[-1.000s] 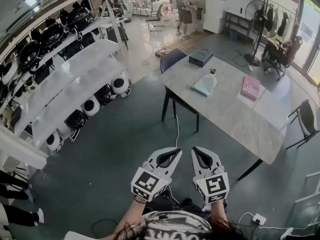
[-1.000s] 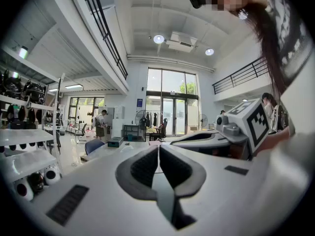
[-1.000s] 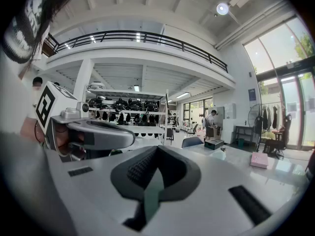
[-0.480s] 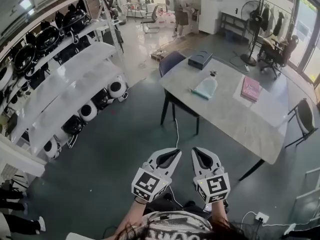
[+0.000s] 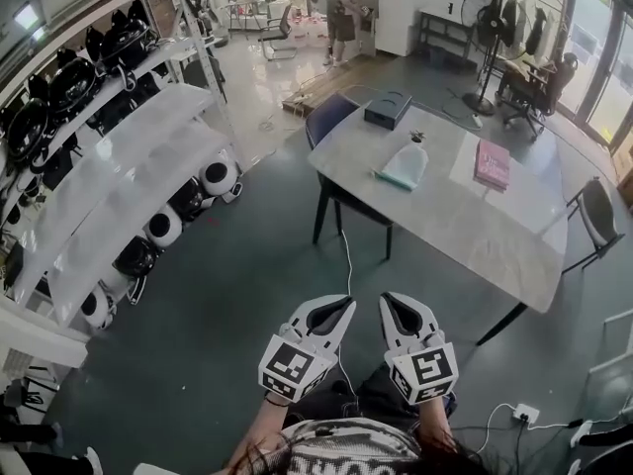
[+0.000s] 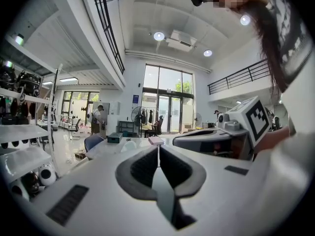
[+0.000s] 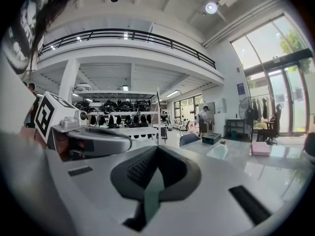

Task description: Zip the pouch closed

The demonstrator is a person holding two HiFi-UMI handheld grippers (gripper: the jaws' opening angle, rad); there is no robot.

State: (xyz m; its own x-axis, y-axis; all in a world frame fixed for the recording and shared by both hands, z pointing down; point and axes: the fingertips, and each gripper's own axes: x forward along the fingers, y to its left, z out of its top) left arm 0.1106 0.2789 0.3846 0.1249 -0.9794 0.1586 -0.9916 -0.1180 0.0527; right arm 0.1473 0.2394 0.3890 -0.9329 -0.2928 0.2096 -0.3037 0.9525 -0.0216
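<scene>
A pale teal pouch point(image 5: 405, 165) lies on the grey table point(image 5: 445, 226), near its far left edge, well ahead of me. Both grippers are held close to my body, side by side, far short of the table. My left gripper point(image 5: 346, 303) has its jaws pressed together with nothing between them. My right gripper point(image 5: 386, 300) is likewise shut and empty. In the left gripper view the pouch point(image 6: 129, 144) shows small beyond the shut jaw tips point(image 6: 158, 147). From the right gripper view the pouch point(image 7: 218, 151) lies off to the right of the tips point(image 7: 156, 147).
A pink book point(image 5: 492, 163) and a black box point(image 5: 388, 109) also sit on the table. A blue chair point(image 5: 331, 122) stands at its left side, another chair point(image 5: 596, 216) at its right. White shelves point(image 5: 119, 166) with helmets line the left. A cable and power strip point(image 5: 524, 414) lie on the floor.
I have walked a little toward the table; the shelves and floor slid back in the head view. Both grippers stayed shut and kept their place before my body.
</scene>
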